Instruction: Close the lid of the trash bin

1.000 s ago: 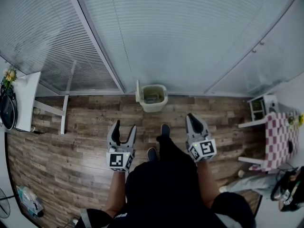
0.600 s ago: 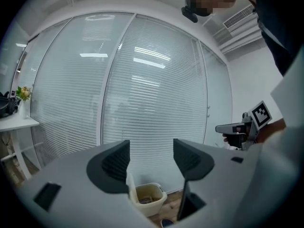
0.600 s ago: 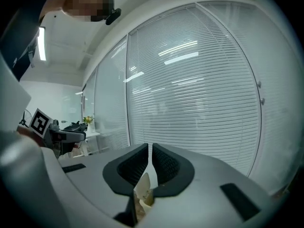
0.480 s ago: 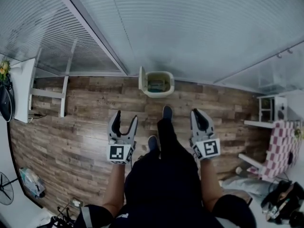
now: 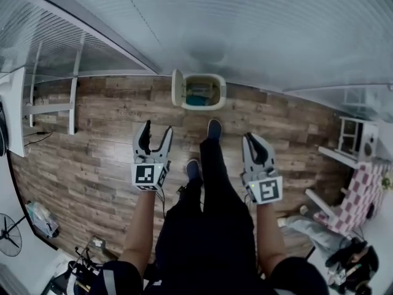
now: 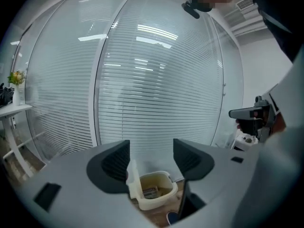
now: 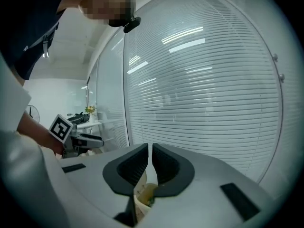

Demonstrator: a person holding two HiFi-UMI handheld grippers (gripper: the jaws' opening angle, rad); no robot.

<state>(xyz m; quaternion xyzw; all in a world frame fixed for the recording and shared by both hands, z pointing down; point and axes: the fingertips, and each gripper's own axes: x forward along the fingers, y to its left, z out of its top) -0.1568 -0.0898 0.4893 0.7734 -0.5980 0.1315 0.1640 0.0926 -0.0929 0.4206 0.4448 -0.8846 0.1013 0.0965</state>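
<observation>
Past L gripper [image 6: 151, 156]: bin [image 6: 154, 201] w/ lid [image 6: 133, 184] up.

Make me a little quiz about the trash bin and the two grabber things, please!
1. True or false: the lid of the trash bin is shut.
2. Which gripper has its jaws apart? A) left gripper B) right gripper C) both
3. Fill in the gap: the bin stands on the wooden ___.

Key:
1. False. The lid stands upright, so the bin is open.
2. A. The right gripper's jaws are together, with nothing between them.
3. Floor.
</observation>
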